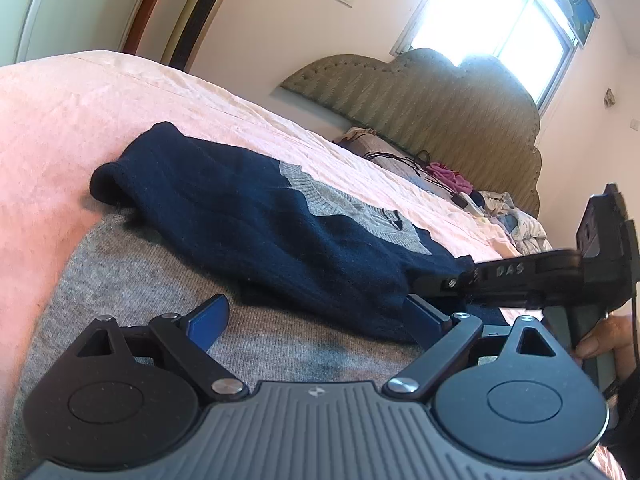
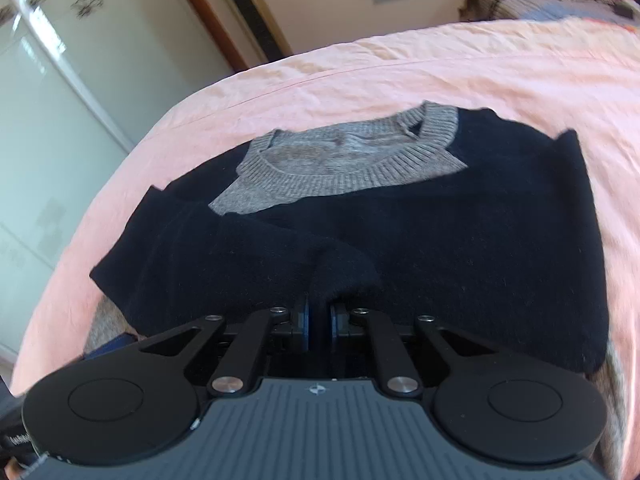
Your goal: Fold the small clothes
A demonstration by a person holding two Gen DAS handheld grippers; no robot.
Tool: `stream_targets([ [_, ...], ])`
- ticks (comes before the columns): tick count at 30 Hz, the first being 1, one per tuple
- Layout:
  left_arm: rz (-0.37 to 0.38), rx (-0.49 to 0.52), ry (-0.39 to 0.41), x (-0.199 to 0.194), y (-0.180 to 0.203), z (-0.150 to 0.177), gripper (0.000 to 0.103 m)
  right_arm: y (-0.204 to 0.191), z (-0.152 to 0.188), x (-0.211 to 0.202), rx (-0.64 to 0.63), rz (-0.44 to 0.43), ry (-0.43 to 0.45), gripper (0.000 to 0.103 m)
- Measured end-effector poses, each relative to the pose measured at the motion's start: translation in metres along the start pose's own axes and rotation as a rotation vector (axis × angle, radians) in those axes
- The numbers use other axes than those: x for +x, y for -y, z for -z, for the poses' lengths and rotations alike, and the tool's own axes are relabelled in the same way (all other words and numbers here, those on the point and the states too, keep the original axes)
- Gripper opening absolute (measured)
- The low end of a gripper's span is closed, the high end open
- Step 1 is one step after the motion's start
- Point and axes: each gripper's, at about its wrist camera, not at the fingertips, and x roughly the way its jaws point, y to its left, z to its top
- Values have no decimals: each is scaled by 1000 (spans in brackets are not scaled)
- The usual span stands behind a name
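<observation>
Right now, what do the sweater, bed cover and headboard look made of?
Sweater: soft matte knit, probably wool or acrylic; ribbed grey collar and fuzzy navy sleeves show it. Bed cover: thin matte woven fabric, likely cotton; fine creases and a seam line. Headboard: padded fabric upholstery, it seems; diagonal weave, stud row along its edge.

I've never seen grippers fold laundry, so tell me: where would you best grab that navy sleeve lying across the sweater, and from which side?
Probably at its cuff end, coming in low from the hem side. The right gripper already pinches the navy sleeve there: the knit bunches into a thin ridge that fits between the fingers. The sweater lies flat on the pink bedsheet, offering little else to pinch.
</observation>
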Motion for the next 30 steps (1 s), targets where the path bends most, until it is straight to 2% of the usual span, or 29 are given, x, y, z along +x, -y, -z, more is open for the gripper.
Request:
stream_targets([
  [4,4,-5,2,0,-1,0,95,7,-25,-27,-23,-6,91,11],
  [6,7,-8,3,-1,-2,1,95,22,-39,-38,-29,52,129,11],
  [9,12,-15,5,-1,-3,0,95,57,-50,-35,-33,212,111,11],
  [12,12,-15,4,-1,-5,1,95,85,-43,-25,32,203,75,12],
  [14,12,-14,3,-1,-5,1,95,89,-34,-24,39,197,100,16],
  [15,11,-12,2,-2,-5,1,95,89,-32,-23,48,196,111,31],
  [16,8,-7,1,-2,-4,1,95,90,-31,-25,65,203,131,58],
  [17,-4,1,5,-5,-3,0,95,91,-30,-30,82,223,183,67],
  [18,-20,15,20,-8,1,-1,95,89,-28,-38,96,243,254,72],
  [20,-28,87,72,-12,16,-8,95,85,-28,-52,110,244,344,72],
  [22,-29,195,111,-2,36,-20,95,77,-27,-58,96,179,378,72],
  [23,-38,260,115,10,46,-27,95,71,-27,-55,73,154,363,72],
  [25,-72,353,54,45,57,-43,95,59,-29,-41,17,143,318,71],
  [26,-108,364,17,63,56,-48,95,56,-30,-32,4,155,296,71],
  [29,-236,313,-122,109,28,-60,95,61,-29,-4,-2,228,233,70],
  [30,-248,307,-118,110,19,-61,95,65,-25,2,-19,252,238,70],
])
